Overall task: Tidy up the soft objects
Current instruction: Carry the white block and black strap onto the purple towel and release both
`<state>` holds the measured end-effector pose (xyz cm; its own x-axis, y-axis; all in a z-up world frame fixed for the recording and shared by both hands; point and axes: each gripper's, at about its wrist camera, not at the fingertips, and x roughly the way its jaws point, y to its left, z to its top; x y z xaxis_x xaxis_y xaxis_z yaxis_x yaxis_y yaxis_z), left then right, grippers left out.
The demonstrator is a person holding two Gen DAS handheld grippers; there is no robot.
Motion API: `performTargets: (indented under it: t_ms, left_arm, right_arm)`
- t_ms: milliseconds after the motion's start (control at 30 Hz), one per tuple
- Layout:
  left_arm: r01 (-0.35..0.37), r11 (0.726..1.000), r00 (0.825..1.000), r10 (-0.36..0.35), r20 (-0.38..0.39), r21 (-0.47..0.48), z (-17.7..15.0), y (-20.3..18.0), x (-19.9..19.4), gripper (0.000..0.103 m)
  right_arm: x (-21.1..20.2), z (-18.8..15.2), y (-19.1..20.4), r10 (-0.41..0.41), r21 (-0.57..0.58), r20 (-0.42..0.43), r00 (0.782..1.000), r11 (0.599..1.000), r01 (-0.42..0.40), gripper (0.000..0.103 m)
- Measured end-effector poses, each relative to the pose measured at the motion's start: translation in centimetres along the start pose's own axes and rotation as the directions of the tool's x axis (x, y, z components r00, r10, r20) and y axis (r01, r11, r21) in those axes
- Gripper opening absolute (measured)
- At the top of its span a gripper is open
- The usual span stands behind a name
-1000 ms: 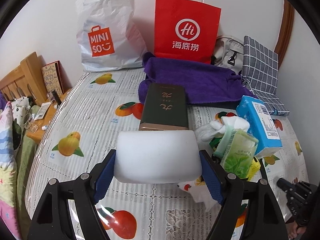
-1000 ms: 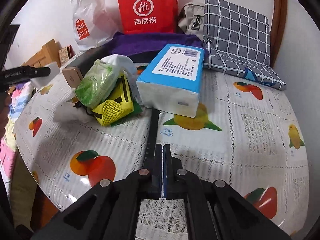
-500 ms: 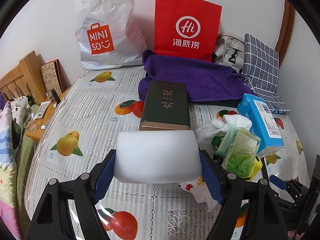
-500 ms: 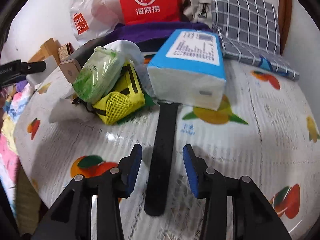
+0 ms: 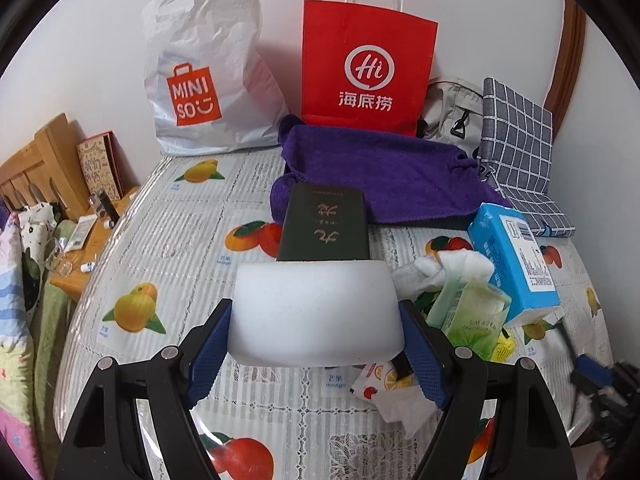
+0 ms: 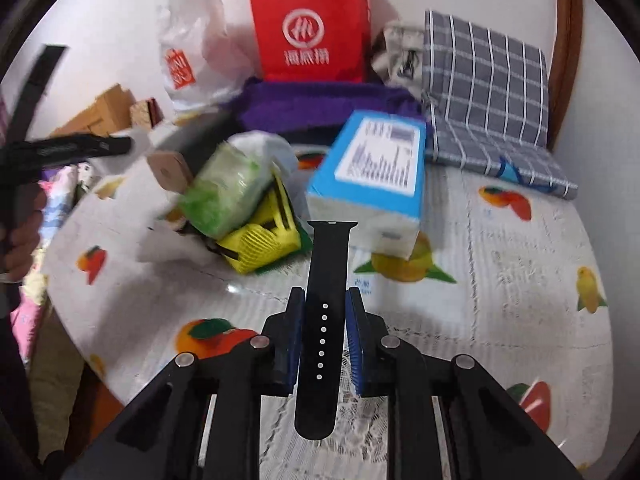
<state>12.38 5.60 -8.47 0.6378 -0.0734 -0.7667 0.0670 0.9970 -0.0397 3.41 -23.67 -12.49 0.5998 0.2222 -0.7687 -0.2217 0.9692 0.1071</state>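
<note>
While the white sponge block (image 5: 316, 312) is clamped between the wide-set jaws of the left gripper (image 5: 316, 342) at lower centre, a black watch strap (image 6: 325, 320) is seen lengthwise between the closing jaws of the right gripper (image 6: 325, 336), its edges against the blue pads. Behind, on the fruit-patterned bench (image 6: 520, 320), a blue tissue pack (image 6: 372, 188) and a green tissue pack (image 6: 224, 196) are piled at centre

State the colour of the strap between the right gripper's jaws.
Black, with a row of small holes: the strap shows best in the right wrist view.
</note>
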Motion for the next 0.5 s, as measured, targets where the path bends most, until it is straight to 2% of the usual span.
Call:
performTargets:
  t_ms: [233,500]
  left_arm:
    - [0.005,1.000,1.000,-0.005,0.006,0.004,1.7,-0.6,-0.2,0.079]
    - [-0.048,0.999,0.999,0.048,0.022,0.015,4.6,-0.9,-0.2,0.079]
  right_arm:
    - [-2.8,4.1,-0.7,-0.022,0.011,0.102,0.995,1.000,0.021,0.020]
    - [0.3,10.4,-2.2,-0.052,0.039,0.107,0.993,0.998,0.048,0.020]
